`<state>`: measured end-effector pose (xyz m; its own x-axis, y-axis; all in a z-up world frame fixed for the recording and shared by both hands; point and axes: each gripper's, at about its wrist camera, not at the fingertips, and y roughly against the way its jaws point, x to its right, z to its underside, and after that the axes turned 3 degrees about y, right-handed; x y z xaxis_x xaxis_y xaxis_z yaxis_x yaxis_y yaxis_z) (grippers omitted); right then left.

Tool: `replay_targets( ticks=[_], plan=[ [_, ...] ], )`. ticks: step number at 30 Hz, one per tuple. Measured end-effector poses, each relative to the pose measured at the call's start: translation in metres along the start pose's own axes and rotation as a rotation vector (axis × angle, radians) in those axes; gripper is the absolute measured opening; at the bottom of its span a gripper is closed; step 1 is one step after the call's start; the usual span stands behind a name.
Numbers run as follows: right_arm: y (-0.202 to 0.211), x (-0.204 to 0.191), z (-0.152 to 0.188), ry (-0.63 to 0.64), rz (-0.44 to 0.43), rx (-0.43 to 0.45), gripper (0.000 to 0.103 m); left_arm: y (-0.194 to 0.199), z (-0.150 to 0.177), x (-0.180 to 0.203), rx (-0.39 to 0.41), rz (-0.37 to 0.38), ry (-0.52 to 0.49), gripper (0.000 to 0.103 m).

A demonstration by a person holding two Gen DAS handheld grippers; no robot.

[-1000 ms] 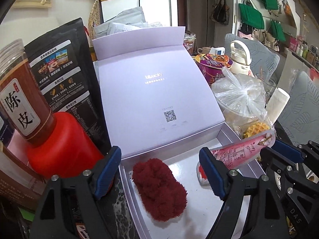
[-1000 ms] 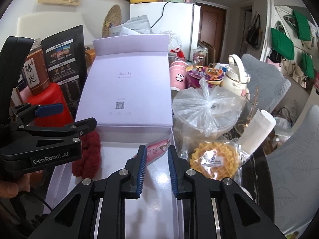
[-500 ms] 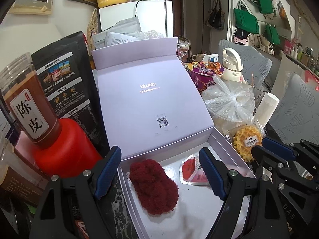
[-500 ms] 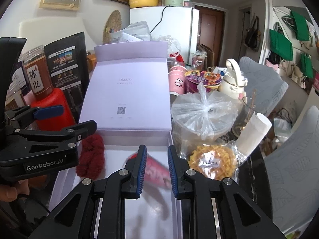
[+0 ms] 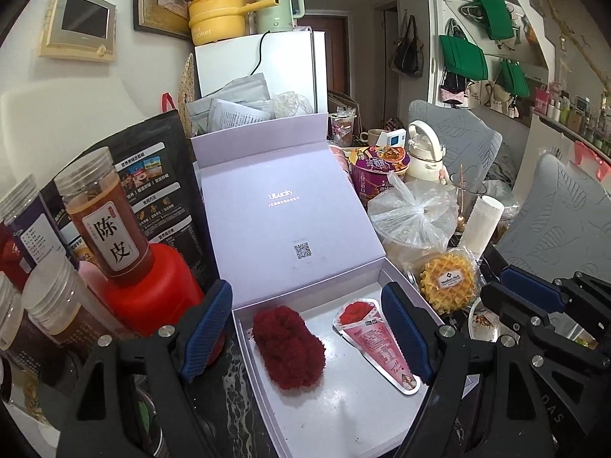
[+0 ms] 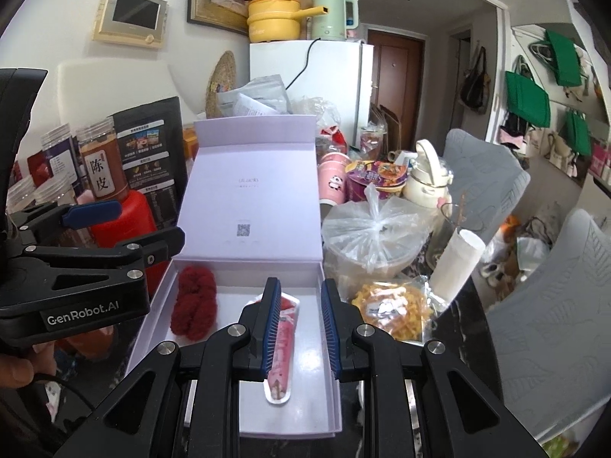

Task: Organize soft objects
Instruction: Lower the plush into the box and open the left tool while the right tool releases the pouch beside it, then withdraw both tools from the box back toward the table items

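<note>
An open lavender box holds a red fluffy piece on its left and a pink cone-shaped packet on its right, both lying flat. My left gripper hovers above the box's near end, open, with nothing between its fingers. In the right wrist view the packet lies on the box floor below my right gripper. Its pads stand a narrow gap apart and touch nothing. The red fluffy piece lies to its left, and the left gripper is over the box's left edge.
A red bottle with a tea jar on top and a black pouch crowd the box's left. A wrapped waffle, a knotted plastic bag and a paper roll stand right of it.
The pink packet left the right gripper's tips and dropped flat into the box. Both grippers drew back and rose, so more of the box shows.
</note>
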<state>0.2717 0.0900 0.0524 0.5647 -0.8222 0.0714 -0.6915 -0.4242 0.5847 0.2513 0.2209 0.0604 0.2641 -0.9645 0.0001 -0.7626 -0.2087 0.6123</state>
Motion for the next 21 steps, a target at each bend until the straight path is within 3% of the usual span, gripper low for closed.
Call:
replay_targets(
  ticks=[12,17,21],
  plan=[
    [0.056,-0.01,0.007,0.005,0.018,0.054,0.022,0.061,0.008,0.006,0.066,0.006,-0.015,0.081],
    [0.079,-0.015,0.013,0.002,0.028,0.082,0.038,0.08,0.014,0.006,0.082,0.014,-0.016,0.081],
    [0.094,-0.017,0.017,-0.005,0.035,0.102,0.065,0.091,0.019,0.006,0.082,0.013,-0.014,0.081]
  ],
)
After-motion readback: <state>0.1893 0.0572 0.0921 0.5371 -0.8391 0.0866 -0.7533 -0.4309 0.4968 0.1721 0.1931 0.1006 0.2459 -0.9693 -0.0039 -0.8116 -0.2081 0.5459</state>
